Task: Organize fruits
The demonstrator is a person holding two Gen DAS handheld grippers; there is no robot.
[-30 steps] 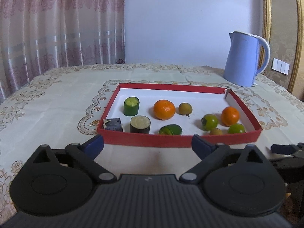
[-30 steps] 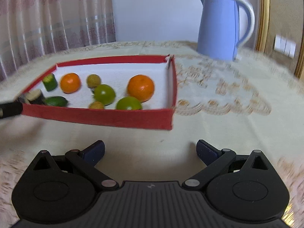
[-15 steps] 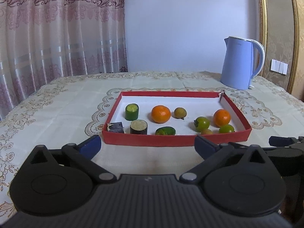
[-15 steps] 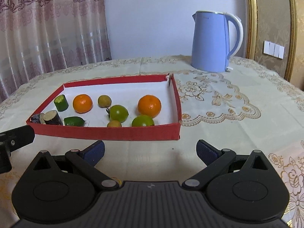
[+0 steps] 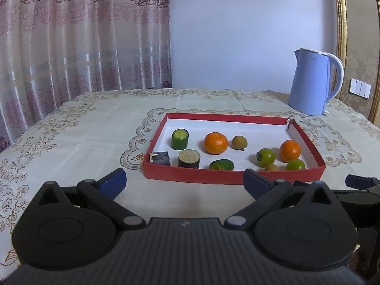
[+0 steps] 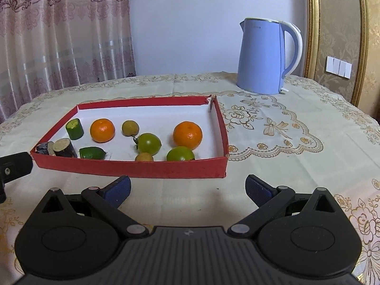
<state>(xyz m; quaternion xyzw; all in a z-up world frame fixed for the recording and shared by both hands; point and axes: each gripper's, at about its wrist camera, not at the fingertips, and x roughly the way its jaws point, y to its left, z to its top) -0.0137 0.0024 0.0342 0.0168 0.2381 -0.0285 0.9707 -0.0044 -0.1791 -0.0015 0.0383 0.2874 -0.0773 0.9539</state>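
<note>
A red tray [image 5: 232, 176] [image 6: 133, 169] with a white floor holds several fruits and cut pieces: two oranges [image 5: 216, 143] [image 5: 289, 150] [image 6: 102, 130] [image 6: 187, 135], green fruits [image 5: 266, 157] [image 6: 149, 143] [image 6: 180, 154], a small brown fruit [image 5: 239, 142] [image 6: 130, 127], a green cucumber piece [image 5: 180, 139] [image 6: 74, 129] and a dark cut piece [image 5: 189, 158] [image 6: 64, 147]. My left gripper [image 5: 185, 182] is open and empty, short of the tray's front wall. My right gripper [image 6: 187, 188] is open and empty, in front of the tray's right half.
A blue electric kettle [image 5: 313, 83] [image 6: 266, 57] stands behind the tray to the right. The table carries a cream embroidered cloth [image 5: 83, 137] [image 6: 296, 147]. Curtains [image 5: 71, 35] hang behind on the left. The other gripper's tip shows at each view's edge [image 5: 361, 181] [image 6: 14, 168].
Both grippers have drawn back and risen from the tray, so it looks smaller and farther. Both stay open and empty. The fruits have not moved.
</note>
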